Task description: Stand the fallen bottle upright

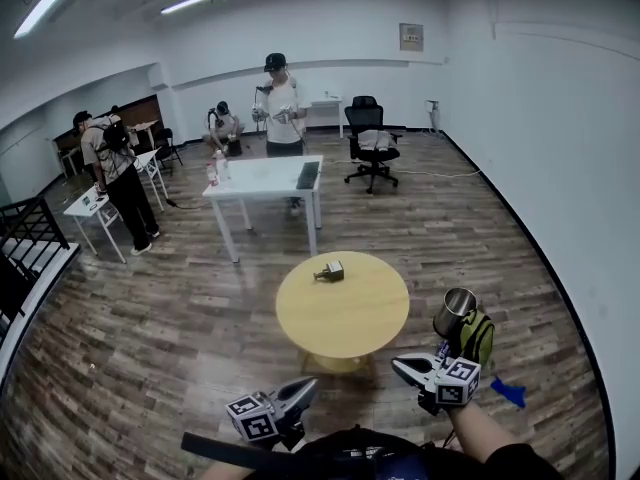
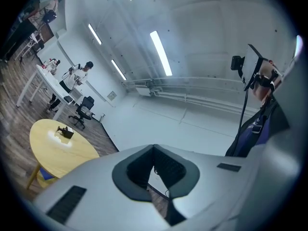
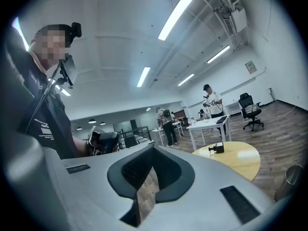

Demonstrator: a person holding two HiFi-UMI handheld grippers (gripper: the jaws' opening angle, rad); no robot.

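Short of the near edge of the round yellow table [image 1: 345, 318], the left gripper [image 1: 306, 388] and the right gripper [image 1: 402, 366] each have their jaws closed tip to tip on nothing. The bottle [image 1: 330, 270] rests on the table's far part, well apart from both grippers. It seems to lie on its side, though it is too small to be sure.

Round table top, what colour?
Pale yellow. The round table shows best in the head view.
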